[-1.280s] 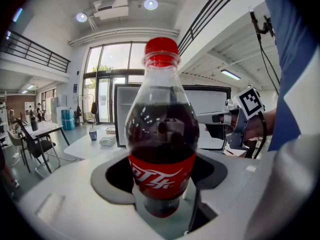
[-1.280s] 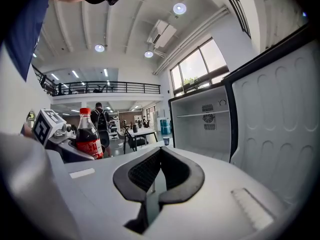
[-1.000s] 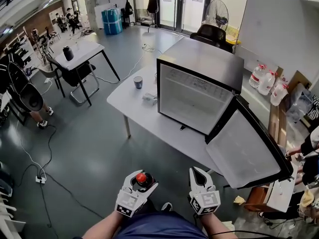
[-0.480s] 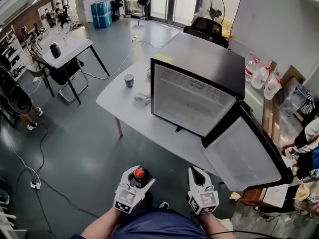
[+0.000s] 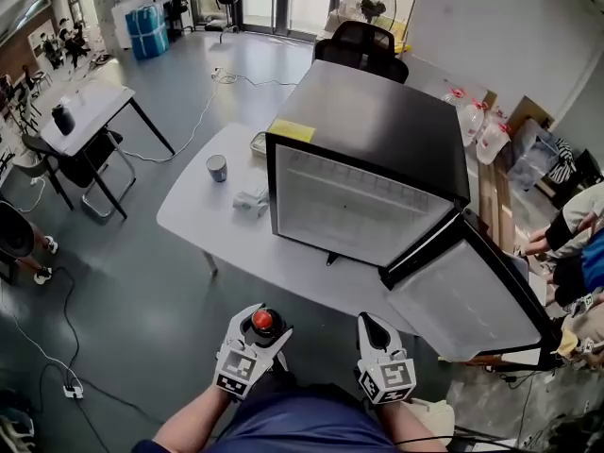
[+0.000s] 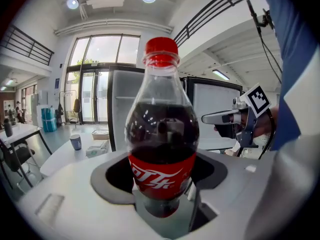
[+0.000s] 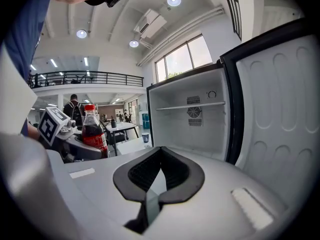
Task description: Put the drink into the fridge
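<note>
A small black fridge (image 5: 377,121) stands on a white table (image 5: 189,220), its door (image 5: 472,295) swung open to the right and its white inside (image 5: 359,210) bare. My left gripper (image 5: 255,333) is shut on a cola bottle (image 5: 262,321) with a red cap, held upright low in front of the table. In the left gripper view the bottle (image 6: 162,149) sits between the pads, with the fridge (image 6: 125,109) behind it. My right gripper (image 5: 376,333) is shut with nothing in it; its view faces the fridge's shelf (image 7: 190,106), the door (image 7: 280,109) and the bottle (image 7: 95,131).
On the table left of the fridge are a paper cup (image 5: 216,167), a small white box (image 5: 250,201) and a tray (image 5: 259,142). An office chair (image 5: 363,50) stands behind the fridge, water jugs (image 5: 477,121) and a seated person (image 5: 566,239) to the right. Cables lie across the floor.
The fridge and table have come nearer and shifted left in the head view. Both grippers keep their place before the body, the left still holding the bottle.
</note>
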{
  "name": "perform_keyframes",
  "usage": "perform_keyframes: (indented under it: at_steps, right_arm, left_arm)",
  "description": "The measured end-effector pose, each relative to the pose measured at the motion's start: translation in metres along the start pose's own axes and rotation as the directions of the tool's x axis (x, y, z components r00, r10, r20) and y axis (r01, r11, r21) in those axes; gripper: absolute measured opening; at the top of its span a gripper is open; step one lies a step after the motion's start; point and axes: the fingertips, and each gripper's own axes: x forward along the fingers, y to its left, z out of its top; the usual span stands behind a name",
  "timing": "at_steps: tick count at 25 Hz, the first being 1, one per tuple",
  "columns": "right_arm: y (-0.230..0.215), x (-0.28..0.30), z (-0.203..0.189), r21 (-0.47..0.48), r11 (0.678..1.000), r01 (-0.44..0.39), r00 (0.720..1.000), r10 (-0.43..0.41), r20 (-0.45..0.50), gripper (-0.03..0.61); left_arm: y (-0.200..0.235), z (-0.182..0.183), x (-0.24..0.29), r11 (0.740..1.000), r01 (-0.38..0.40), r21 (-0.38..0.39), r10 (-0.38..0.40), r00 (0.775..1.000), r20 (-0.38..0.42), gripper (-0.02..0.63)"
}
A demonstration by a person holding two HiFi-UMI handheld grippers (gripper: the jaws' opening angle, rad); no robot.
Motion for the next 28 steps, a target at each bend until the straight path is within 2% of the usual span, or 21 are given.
perform_keyframes:
  at_steps: [5,8,16,24,28]
  right_arm:
    - [-0.006,0.017,0.005,0.017,0.996,0.088,0.996,-0.087,-0.004,0.006]
    - [-0.007,0.026,0.004,0.021,0.994,0.104,0.994,-0.104,-0.020,0.006]
    - [-0.032,0.046,0.011,0.034,0.994,0.101,0.995,-0.101,0.000,0.006]
    - [-0.056,0.050,0.014,0.040,0.998,0.046,0.999,-0.046,0.004,0.006]
    - [-0.075,0.048,0.008,0.055,0.997,0.061,0.998,-0.061,-0.004,0.006]
  left_arm:
    - [0.026,0.005,0.025,0.998,0.060,0.006,-0.060,0.998,0.000,0.314]
    - [0.036,0.010,0.040,0.997,0.082,0.014,-0.082,0.997,-0.006,0.314]
    - [0.048,0.033,0.094,0.995,0.090,0.033,-0.090,0.996,0.001,0.314]
    - [0.054,0.054,0.152,0.997,0.073,0.035,-0.072,0.997,-0.015,0.314]
    - [0.051,0.061,0.181,0.997,0.069,0.028,-0.069,0.998,-0.016,0.314]
